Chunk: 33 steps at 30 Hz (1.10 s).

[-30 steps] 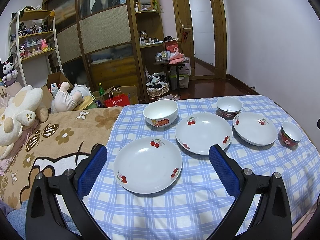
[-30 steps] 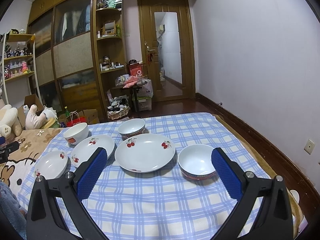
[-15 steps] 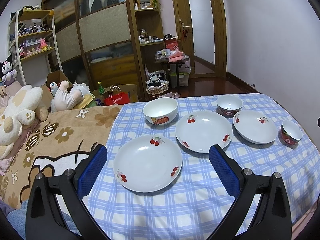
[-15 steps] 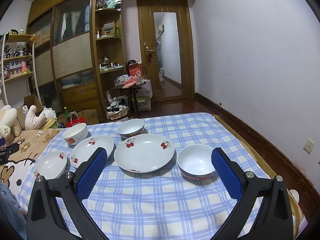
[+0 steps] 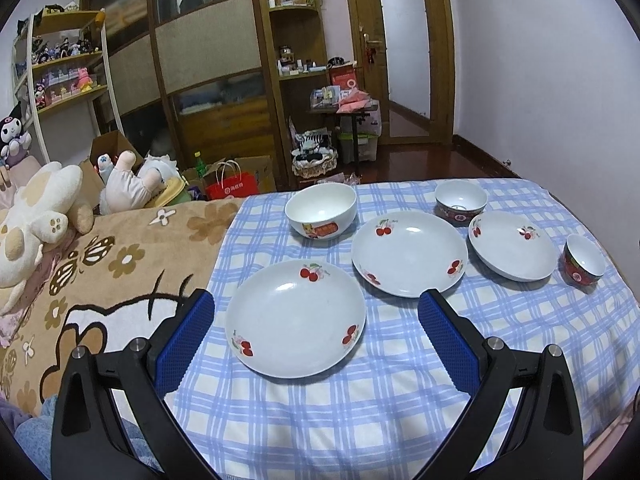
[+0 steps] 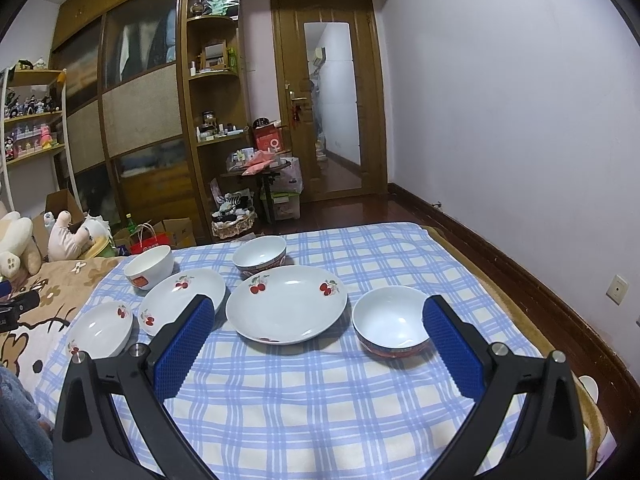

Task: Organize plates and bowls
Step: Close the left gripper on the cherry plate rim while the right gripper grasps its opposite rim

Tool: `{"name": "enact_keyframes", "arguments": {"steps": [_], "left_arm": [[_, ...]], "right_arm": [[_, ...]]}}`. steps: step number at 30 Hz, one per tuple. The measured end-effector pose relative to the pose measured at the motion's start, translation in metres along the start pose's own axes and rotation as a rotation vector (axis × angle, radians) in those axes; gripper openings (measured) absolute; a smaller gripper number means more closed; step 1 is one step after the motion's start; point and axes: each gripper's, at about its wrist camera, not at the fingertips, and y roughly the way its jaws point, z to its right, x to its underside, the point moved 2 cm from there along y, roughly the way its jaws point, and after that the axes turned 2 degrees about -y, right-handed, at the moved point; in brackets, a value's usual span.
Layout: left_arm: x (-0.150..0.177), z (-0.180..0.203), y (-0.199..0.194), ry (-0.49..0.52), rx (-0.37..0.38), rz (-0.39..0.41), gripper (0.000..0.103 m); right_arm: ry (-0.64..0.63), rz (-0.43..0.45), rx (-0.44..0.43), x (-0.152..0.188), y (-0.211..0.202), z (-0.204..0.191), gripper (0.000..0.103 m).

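On a blue checked cloth [image 5: 360,420] lie three white cherry-print plates: a near one [image 5: 295,318], a middle one [image 5: 410,254] and a right one [image 5: 513,246]. Behind them stand a white bowl with a sticker [image 5: 321,210] and a patterned bowl [image 5: 461,202], with a small red bowl [image 5: 584,264] far right. My left gripper [image 5: 316,304] hovers open over the near plate. My right gripper [image 6: 318,308] is open and empty above the large plate [image 6: 286,304], with a red-rimmed bowl [image 6: 392,326] by its right finger.
A brown flowered blanket [image 5: 100,280] with plush toys [image 5: 36,216] lies left of the cloth. Wooden wardrobes [image 5: 208,60], shelves and floor clutter stand beyond the far edge. The cloth's right edge drops toward a wall with a socket [image 6: 618,289].
The dishes sit slightly higher in the left wrist view, so that gripper has shifted a little. The right wrist view is almost the same. Both grippers stay open.
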Motion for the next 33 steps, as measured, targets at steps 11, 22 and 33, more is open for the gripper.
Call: {"name": "enact_keyframes", "arguments": {"steps": [11,22,33], "left_arm": [[-0.011,0.005,0.025,0.017,0.002,-0.109,0.1],[-0.042,-0.001,0.053,0.037,-0.001,-0.166,0.1],[-0.058,-0.023,0.103,0.036,0.019,-0.264,0.1]], "right_arm": [[-0.052,-0.017,-0.009,-0.001,0.003,-0.013,0.103],[-0.096,-0.08,-0.081,-0.017,0.027,-0.064,0.103],[-0.144,-0.133,-0.201,-0.022,0.068,-0.148,0.103]]}}
